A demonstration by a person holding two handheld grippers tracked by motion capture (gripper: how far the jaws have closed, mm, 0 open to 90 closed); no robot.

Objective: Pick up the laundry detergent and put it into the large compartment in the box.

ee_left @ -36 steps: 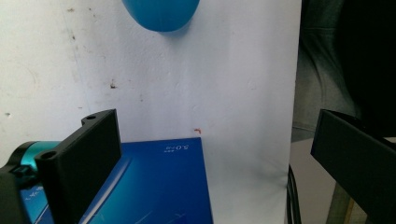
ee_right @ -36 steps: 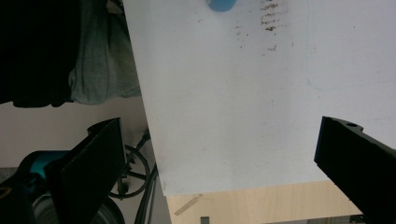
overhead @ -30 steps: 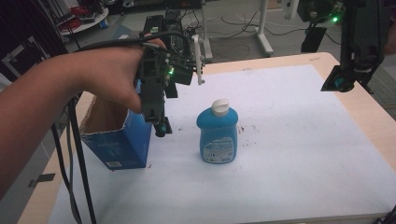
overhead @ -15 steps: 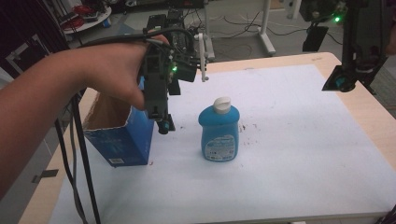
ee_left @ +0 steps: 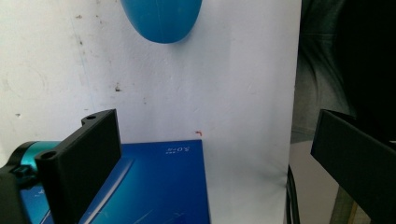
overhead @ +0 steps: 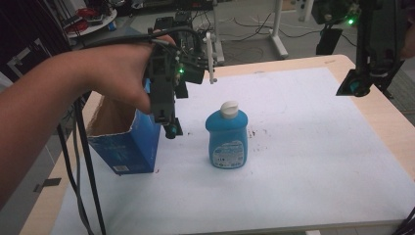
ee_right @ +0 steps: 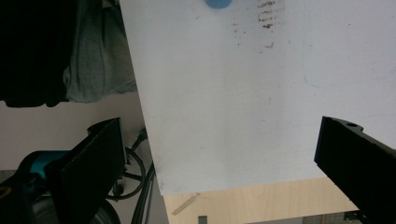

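Blue bottle (overhead: 226,138) stands right of left gripper (overhead: 171,129).

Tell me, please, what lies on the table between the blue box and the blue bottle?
Nothing lies there: in the high view, bare white tabletop separates the blue box from the blue bottle; the left gripper hangs above that gap.

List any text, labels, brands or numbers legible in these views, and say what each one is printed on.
Blue box: small white print near its top edge in the left gripper view, too blurred to quote; more white marks low on its front, unreadable.
Blue bottle: a label with pale print and a barcode-like patch, too small to read.
White table cover: brown smudges, no writing.
No text can be read.
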